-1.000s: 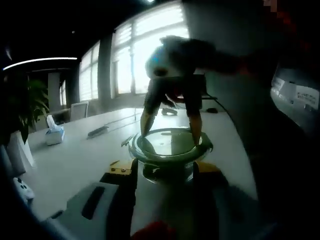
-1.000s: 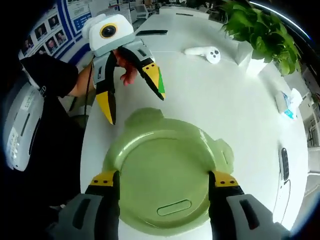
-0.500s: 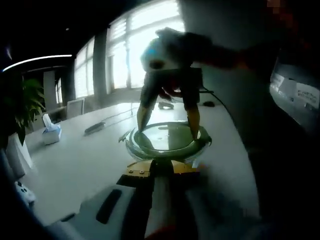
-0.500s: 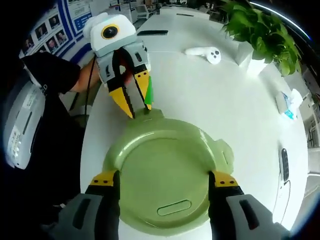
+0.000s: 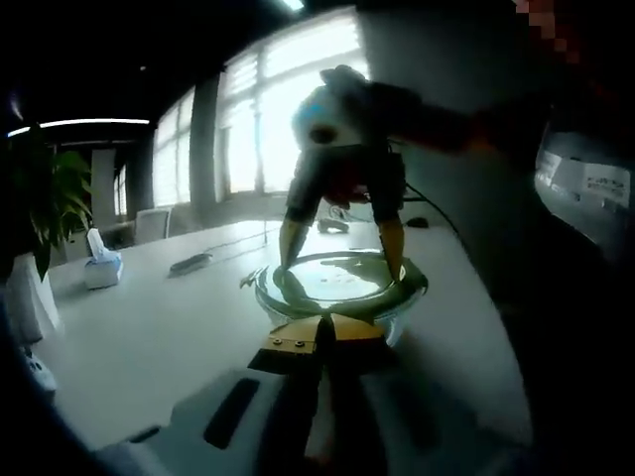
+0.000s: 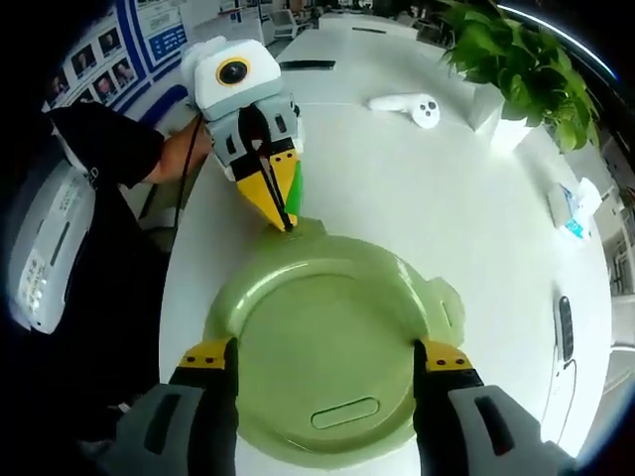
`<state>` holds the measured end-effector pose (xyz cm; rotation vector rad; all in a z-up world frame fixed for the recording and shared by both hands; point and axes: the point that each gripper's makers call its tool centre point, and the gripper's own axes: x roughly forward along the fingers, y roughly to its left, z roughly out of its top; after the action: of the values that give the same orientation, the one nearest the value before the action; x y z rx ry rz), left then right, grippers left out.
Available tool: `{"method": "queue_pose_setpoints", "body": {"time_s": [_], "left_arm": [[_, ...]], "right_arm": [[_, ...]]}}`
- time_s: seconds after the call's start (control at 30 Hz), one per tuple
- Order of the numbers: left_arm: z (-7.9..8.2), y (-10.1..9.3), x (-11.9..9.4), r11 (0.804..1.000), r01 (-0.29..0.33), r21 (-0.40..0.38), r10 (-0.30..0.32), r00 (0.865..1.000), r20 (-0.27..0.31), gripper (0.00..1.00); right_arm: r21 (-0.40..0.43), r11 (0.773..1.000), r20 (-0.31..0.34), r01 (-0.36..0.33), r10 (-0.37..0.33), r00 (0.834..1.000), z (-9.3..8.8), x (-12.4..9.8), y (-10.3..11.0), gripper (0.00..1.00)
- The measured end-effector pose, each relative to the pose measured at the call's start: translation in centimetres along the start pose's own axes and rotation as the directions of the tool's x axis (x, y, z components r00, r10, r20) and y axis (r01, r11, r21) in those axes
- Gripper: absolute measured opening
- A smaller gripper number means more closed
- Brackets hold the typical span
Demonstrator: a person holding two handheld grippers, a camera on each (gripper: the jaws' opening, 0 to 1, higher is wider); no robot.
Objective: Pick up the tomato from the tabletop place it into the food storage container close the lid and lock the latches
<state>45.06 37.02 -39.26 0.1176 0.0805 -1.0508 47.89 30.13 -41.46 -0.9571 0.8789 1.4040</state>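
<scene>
The jaws of the left gripper point(image 6: 285, 211) are drawn together to a narrow point, their tips pressed at the latch tab point(image 6: 301, 226) on the far edge of the green lid point(image 6: 327, 357), as seen in the right gripper view; whether the tab is pinched or only pushed cannot be told. The jaws of the right gripper point(image 6: 322, 359) are spread wide, one at each side of the lid, so that the food storage container point(image 5: 342, 293) is steadied on the white bench point(image 6: 446, 198). In the left gripper view the right gripper point(image 5: 342, 253) is seen reaching down over the glass-walled container with its tips at the rim. The tomato cannot be made out; it is judged to lie under the lid, which is already seated.

The step in hand is judged to be the locking of this latch. It is best done by pressing the tab down and inward over the rim while the bracing hold opposite is kept, so that the container is not slid or tipped. The remaining tabs, such as the one at the right edge point(image 6: 451, 300), are then to be treated likewise.
</scene>
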Motion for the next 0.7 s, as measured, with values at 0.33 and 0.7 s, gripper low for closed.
{"method": "queue_pose_setpoints", "body": {"time_s": [0.33,0.7], "left_arm": [[-1.2,0.1,0.1,0.999,0.021,0.04,-0.015,0.989,-0.146,0.0],[-1.3,0.0,0.5,0.999,0.03,0.015,-0.027,0.987,-0.16,0.0]], "right_arm": [[-0.001,1.0,0.0,-0.001,0.001,1.0,0.0,0.0,0.1,0.67],[0.007,1.0,-0.019,0.001,-0.001,1.0,-0.1,0.0,0.2,0.67]]}}
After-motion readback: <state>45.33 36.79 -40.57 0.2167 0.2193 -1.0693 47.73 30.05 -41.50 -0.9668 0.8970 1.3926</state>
